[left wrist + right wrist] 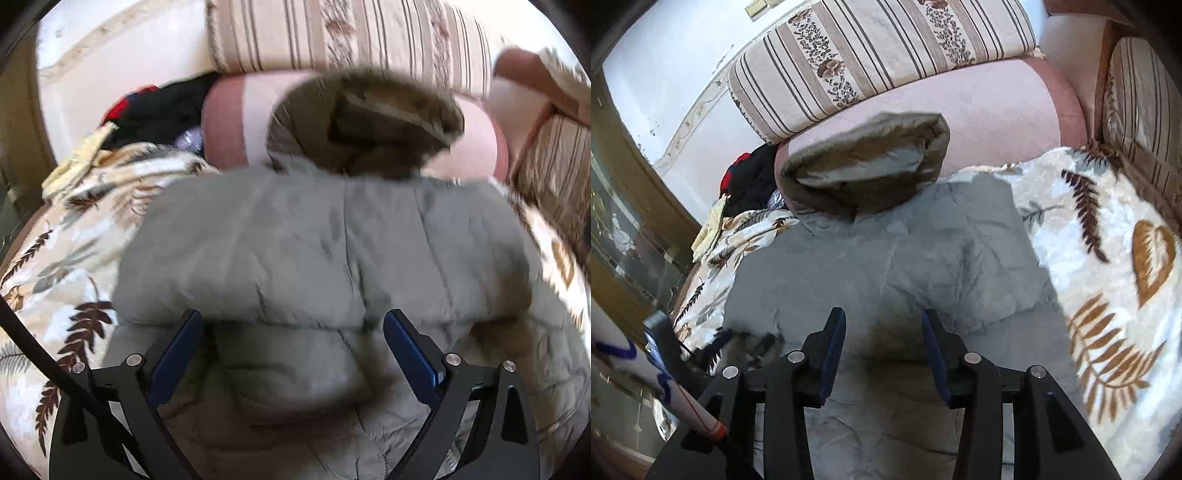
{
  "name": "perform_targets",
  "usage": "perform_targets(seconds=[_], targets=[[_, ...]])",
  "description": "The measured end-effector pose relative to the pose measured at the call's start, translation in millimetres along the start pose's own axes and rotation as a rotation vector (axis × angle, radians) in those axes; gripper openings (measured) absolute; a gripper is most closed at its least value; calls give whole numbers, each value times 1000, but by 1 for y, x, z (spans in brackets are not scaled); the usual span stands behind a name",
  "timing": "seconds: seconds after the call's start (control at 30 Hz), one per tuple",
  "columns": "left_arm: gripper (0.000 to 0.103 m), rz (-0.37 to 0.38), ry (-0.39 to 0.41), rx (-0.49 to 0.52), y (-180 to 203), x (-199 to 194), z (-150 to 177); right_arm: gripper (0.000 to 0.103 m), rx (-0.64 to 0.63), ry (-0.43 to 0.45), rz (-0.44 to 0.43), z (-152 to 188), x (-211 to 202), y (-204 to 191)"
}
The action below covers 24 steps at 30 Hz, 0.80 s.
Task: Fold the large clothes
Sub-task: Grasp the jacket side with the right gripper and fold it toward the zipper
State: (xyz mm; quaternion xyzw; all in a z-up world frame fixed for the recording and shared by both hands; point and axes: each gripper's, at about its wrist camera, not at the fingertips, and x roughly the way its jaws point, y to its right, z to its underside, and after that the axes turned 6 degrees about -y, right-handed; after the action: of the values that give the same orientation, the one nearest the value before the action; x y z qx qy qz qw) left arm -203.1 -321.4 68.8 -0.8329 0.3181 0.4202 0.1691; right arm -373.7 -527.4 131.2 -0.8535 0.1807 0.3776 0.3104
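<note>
A grey-green padded jacket (314, 240) lies flat on a leaf-patterned blanket (74, 258), its hood (365, 125) propped against the pink sofa back. My left gripper (293, 325) hovers over a folded edge of the jacket, its jaws wide apart and the blue pads off the cloth. In the right wrist view the same jacket (886, 258) and hood (868, 162) fill the middle. Just above the jacket's lower part my right gripper (882, 321) is open, with nothing pinched between its fingers.
Striped floral cushions (871, 55) lean on the pink sofa back (997, 110). A pile of dark and red clothes (750, 177) sits at the sofa's left end. The blanket (1108, 258) spreads to the right. A person's white sleeve (628, 362) and a glass-fronted cabinet (624, 240) are at the left.
</note>
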Motion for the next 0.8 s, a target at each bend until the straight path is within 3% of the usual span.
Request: perform_targets(seconds=[0.1,0.3,0.4,0.63,0.7,0.77,0.8], targets=[[98,-7,-52,1,0,10,4,47,8,-6,17,-26,-14,-16],[98,32,111,-70,-21,-34,-6,58,73,0,34,-104,-6,-36],[98,29,104,-91,-29,-34,-9,74,147,13,29,-144,21,-35],[98,44,91,-101,-34,-29,-12,75,339,24,-17,-195,87,-13],[98,50,91,-103,-35,-28,-13,69,349,10,-20,-202,103,-12],[98,52,89,-103,-35,-27,-14,40,350,-11,-31,-208,120,-9],[98,50,88,-102,-35,-26,-14,34,367,-17,-40,-207,127,-6]])
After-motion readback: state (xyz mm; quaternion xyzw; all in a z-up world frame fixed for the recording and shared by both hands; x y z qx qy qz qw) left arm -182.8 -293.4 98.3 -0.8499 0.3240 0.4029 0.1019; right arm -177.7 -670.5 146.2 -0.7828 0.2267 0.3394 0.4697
